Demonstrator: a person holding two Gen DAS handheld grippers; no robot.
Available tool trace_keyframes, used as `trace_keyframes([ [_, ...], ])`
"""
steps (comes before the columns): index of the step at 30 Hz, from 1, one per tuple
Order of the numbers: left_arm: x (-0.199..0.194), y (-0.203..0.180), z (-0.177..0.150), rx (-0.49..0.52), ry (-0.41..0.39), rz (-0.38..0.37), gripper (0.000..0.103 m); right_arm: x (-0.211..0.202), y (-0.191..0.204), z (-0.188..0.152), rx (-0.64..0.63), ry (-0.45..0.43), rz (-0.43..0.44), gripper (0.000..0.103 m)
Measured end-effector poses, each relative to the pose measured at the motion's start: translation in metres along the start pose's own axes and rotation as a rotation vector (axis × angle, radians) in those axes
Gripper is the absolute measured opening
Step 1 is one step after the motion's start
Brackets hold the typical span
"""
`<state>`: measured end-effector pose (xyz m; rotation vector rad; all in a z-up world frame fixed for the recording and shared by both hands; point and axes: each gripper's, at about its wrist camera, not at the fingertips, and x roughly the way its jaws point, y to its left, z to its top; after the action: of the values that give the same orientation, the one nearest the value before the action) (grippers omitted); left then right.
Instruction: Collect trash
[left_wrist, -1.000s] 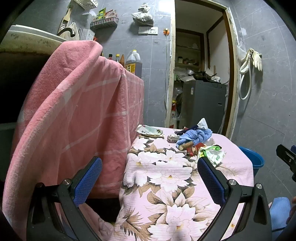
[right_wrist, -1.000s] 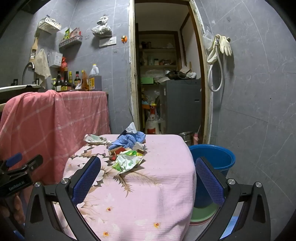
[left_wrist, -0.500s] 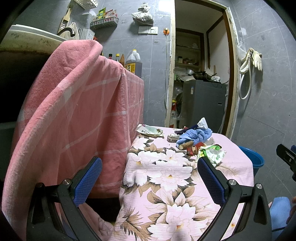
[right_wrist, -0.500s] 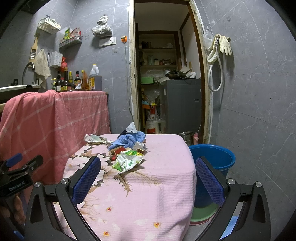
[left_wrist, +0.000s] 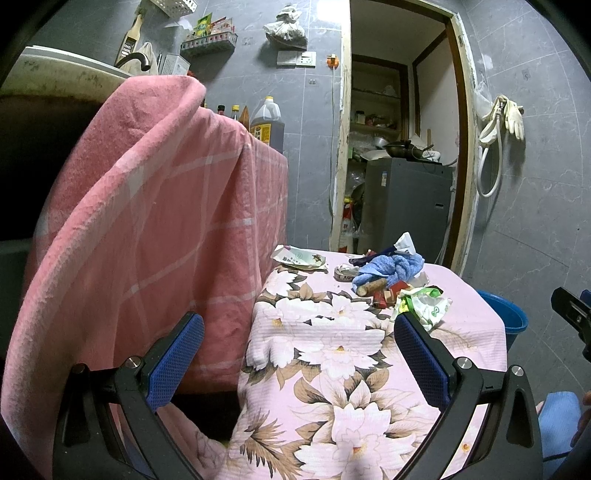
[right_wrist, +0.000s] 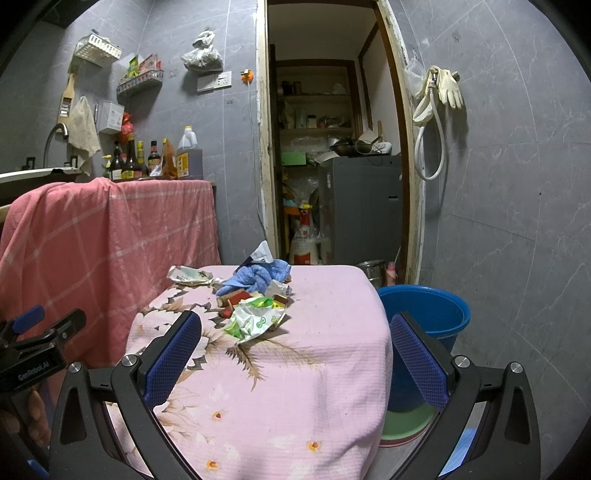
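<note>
A heap of trash lies at the far middle of a pink floral tablecloth (right_wrist: 295, 369): a green-and-white wrapper (right_wrist: 255, 321) (left_wrist: 424, 306), a blue cloth (right_wrist: 258, 277) (left_wrist: 391, 267), a crumpled paper packet (right_wrist: 188, 275) (left_wrist: 299, 256), a brown stick (left_wrist: 371, 286) and small red bits. A blue bucket (right_wrist: 424, 314) (left_wrist: 504, 319) stands on the floor right of the table. My left gripper (left_wrist: 299, 362) and right gripper (right_wrist: 295, 358) are both open and empty, held at the near table edge, well short of the heap.
A pink checked cloth (left_wrist: 147, 240) drapes a counter on the left, with bottles (right_wrist: 147, 158) on top. An open doorway (right_wrist: 332, 147) behind the table shows a grey appliance and shelves. Gloves and a hose (right_wrist: 439, 99) hang on the right wall.
</note>
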<state>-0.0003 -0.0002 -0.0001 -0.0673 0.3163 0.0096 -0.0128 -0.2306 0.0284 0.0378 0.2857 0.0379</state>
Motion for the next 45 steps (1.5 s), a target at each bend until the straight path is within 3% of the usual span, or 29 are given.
trace_keyframes([
  [16,0.005,-0.001,0.002,0.006,-0.018,-0.004,0.101,0.007,0.003,0.013,-0.022,-0.054,0.032,0.103],
  [29,0.039,-0.009,0.02,0.002,-0.018,-0.03,0.101,0.026,-0.001,0.024,-0.044,-0.105,0.041,0.103],
  [40,0.067,-0.015,0.028,0.008,-0.002,-0.041,0.101,0.051,-0.02,0.025,-0.029,-0.093,0.015,0.103],
  [45,0.089,-0.018,0.029,0.002,0.05,-0.074,0.101,0.065,-0.024,0.026,-0.03,-0.083,0.001,0.103],
])
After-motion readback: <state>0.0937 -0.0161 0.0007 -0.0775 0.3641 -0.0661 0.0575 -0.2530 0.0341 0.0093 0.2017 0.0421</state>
